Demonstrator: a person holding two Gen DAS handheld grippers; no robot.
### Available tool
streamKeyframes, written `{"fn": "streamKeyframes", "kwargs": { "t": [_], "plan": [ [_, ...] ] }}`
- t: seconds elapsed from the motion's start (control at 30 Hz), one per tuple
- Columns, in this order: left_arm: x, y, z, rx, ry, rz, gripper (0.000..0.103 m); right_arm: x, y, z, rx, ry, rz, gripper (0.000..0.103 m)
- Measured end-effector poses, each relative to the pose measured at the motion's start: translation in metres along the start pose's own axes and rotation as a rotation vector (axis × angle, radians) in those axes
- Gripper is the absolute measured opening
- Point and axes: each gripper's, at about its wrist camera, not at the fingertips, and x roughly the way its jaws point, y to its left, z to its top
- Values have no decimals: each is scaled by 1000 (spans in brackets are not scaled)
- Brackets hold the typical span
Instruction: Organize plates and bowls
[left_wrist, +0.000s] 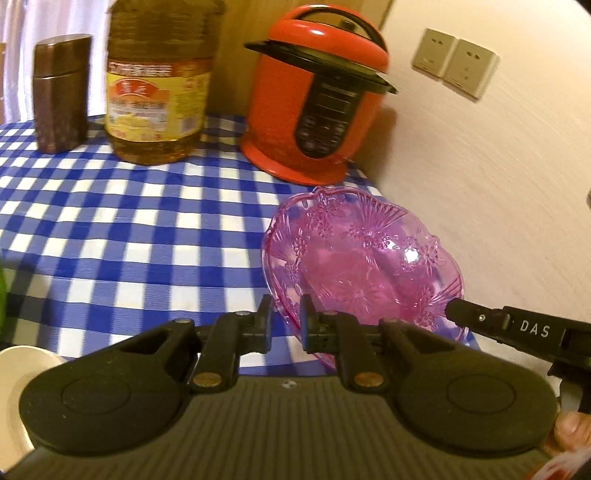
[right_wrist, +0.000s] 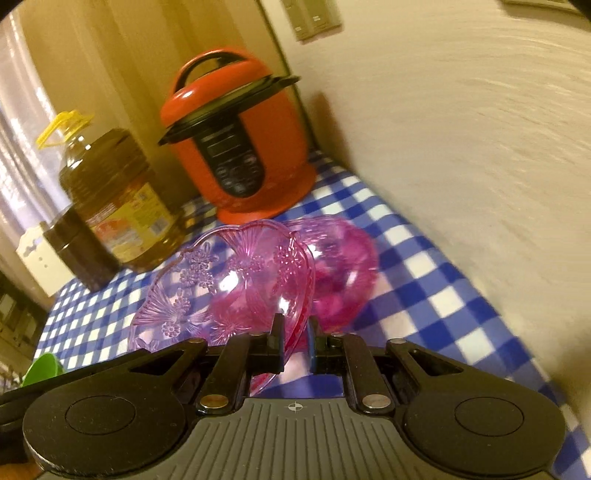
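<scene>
Both grippers pinch one pink translucent heart-shaped plastic dish (left_wrist: 364, 258) by its rim: our left gripper (left_wrist: 286, 325) on the near edge, our right gripper (right_wrist: 295, 347) on the opposite side. We hold it tilted above the blue-and-white checked tablecloth (left_wrist: 110, 229), by a second pink bowl (right_wrist: 343, 266) (near the red pressure cooker (left_wrist: 317, 107)). Best to level it, keeping both pinches firm, before nesting.

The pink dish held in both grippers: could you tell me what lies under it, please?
Under the pink dish the checked tablecloth shows through; a second pink bowl sits behind. Whether they touch is unclear.
</scene>
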Motion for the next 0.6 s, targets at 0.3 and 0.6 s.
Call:
{"fn": "streamKeyframes", "kwargs": {
  "t": [0.3,0.6],
  "plan": [
    [12,-17,2,21,0,-26,12,-4,-17,4,10,-19,-59,11],
    [37,-27,19,58,-34,-56,12,11,-22,18,-7,-57,-100,12]
  ]
}}
